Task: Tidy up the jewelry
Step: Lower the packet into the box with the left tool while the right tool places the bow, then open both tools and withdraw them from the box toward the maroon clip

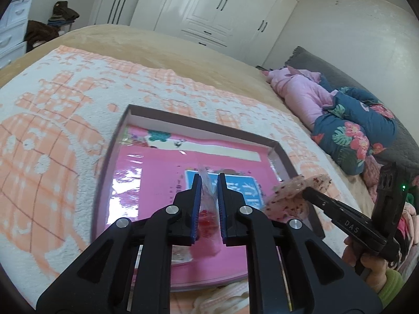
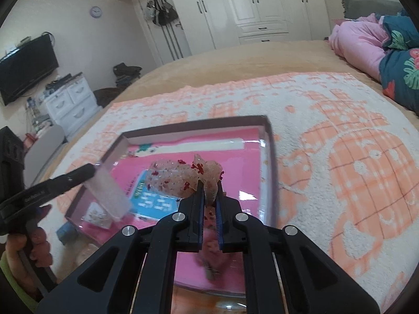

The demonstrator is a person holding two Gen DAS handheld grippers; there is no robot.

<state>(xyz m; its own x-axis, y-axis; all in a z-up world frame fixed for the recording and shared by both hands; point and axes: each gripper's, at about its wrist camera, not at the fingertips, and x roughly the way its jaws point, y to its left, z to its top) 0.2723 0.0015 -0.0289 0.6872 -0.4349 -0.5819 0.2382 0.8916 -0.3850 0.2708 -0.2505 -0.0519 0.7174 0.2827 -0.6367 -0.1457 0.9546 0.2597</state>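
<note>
My left gripper [image 1: 209, 176] is shut on a small clear plastic bag [image 1: 208, 192] with something red inside, held over a shallow dark-rimmed box [image 1: 183, 116] lined with glossy pink packaging. My right gripper [image 2: 210, 185] is shut on the edge of a sheer pouch [image 2: 172, 180] dotted with red, also above the box [image 2: 196, 124]. In the left wrist view the right gripper [image 1: 305, 192] comes in from the right with the pouch [image 1: 293, 198]. In the right wrist view the left gripper [image 2: 91, 170] comes in from the left with the clear bag [image 2: 110, 196] hanging from it.
The box lies on an orange and white blanket [image 2: 340, 157] spread over a tan bed. Folded pink and blue floral bedding [image 1: 340, 120] is piled at the bed's head. White wardrobes [image 1: 209, 7], a white drawer unit [image 2: 68, 99] and a television [image 2: 26, 70] stand beyond.
</note>
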